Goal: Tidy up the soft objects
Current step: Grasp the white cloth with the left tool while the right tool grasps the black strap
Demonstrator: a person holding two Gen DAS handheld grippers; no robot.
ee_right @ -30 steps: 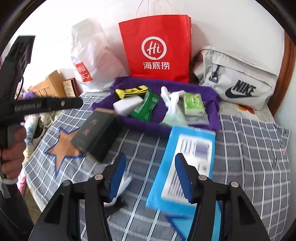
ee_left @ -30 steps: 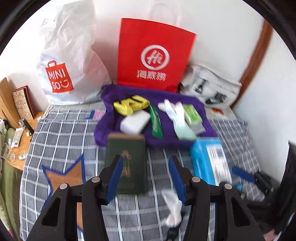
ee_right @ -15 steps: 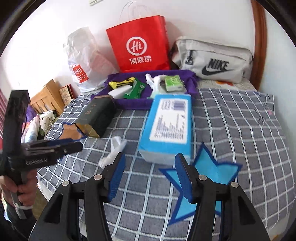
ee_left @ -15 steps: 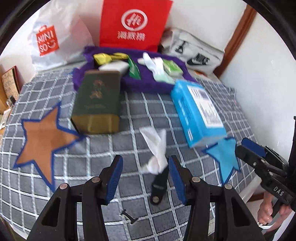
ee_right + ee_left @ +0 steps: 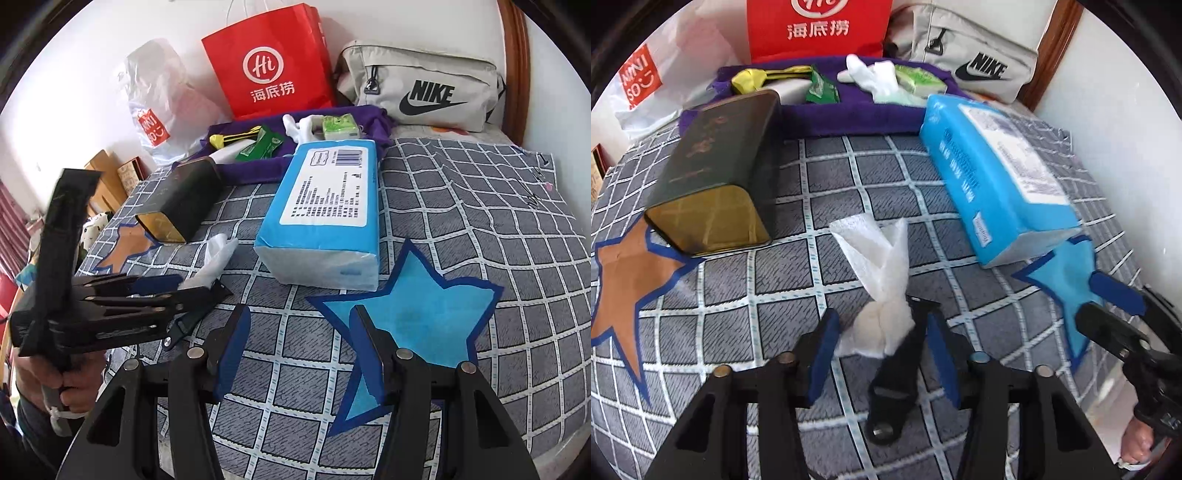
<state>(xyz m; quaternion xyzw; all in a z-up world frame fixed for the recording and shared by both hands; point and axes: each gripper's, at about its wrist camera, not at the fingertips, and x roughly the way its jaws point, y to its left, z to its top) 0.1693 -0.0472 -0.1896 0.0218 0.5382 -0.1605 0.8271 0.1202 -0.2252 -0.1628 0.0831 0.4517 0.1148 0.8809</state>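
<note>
Left gripper [image 5: 881, 338] closing around white tissue wad [image 5: 879, 325] on checked bedspread [image 5: 849, 166], pads not yet pressing. Blue tissue pack [image 5: 325, 214] unsorted mid-bed. Right gripper [image 5: 301, 345] agape, empty. Purple tray [image 5: 849, 114] partly filled.

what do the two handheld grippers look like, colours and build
Both match: the left gripper and the right gripper have matte black angular bodies with triangular cut-outs, silver round pivot pins and flat blue pads lining two fingers. Small white lettering marks the left one's side.
</note>
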